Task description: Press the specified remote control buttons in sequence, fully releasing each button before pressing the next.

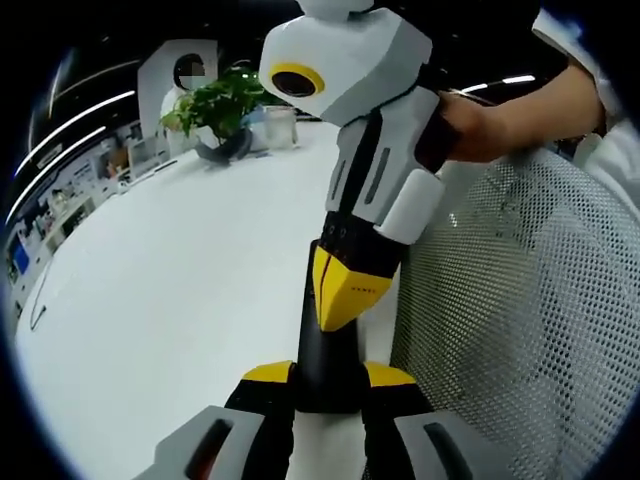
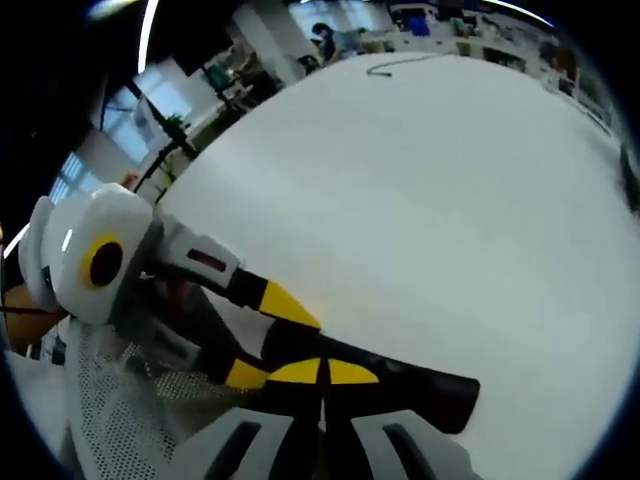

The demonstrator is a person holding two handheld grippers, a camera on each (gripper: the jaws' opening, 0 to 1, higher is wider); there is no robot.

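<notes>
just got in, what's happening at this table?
A person is working a black remote with two handheld grippers over a white table. The left gripper is clamped on one end of the remote, and the right gripper, tips together, rests on it. A plant stands at the far edge.

Each gripper has a white-grey angular shell and black jaws with yellow tips. The right gripper [image 1: 340, 285] (seen from the left gripper view) carries grey slot markings. The person's sleeve [image 1: 610, 150] is white.

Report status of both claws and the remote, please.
Left claw shut on remote, over white table. Right claw shut, tips at remote. Mesh chair close beside.
</notes>
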